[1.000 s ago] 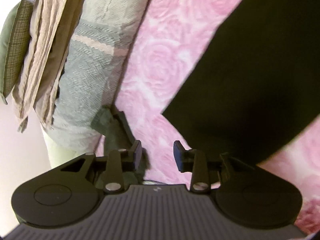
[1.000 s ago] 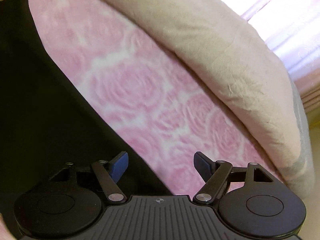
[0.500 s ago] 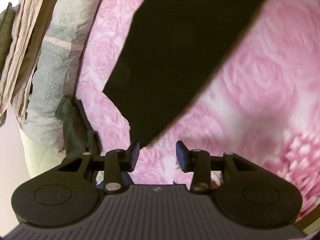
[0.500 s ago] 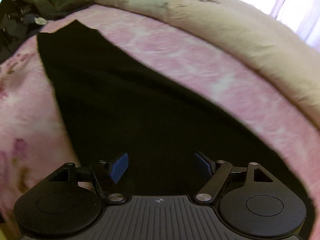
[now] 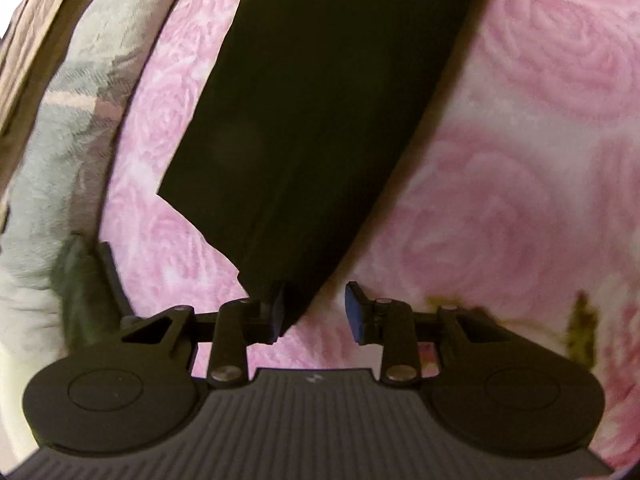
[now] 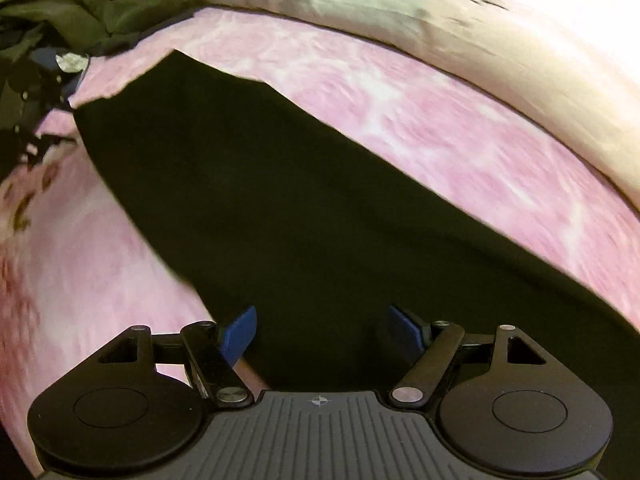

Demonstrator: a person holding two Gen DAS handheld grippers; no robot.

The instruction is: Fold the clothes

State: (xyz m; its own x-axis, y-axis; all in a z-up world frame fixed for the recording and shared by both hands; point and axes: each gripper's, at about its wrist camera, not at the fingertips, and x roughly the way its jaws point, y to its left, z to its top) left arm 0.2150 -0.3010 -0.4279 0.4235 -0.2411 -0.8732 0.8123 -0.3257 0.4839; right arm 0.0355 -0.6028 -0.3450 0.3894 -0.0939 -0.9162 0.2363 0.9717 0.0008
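Left gripper (image 5: 314, 308) gapes at the corner of the black garment (image 5: 320, 120) spread on the pink rose blanket (image 5: 520, 200); right gripper (image 6: 322, 334) hovers equally unclenched. Pinch all layers squarely.

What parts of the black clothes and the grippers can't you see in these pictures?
- Black garment: left wrist view cuts its far end off at the top edge; what kind of clothing it is stays unclear.
- Left gripper: the garment's tip reaches one finger; contact cannot be told.
- Right gripper: its body hides the cloth's near edge.
- Dark pile: blurred, crumpled; pieces indistinguishable.
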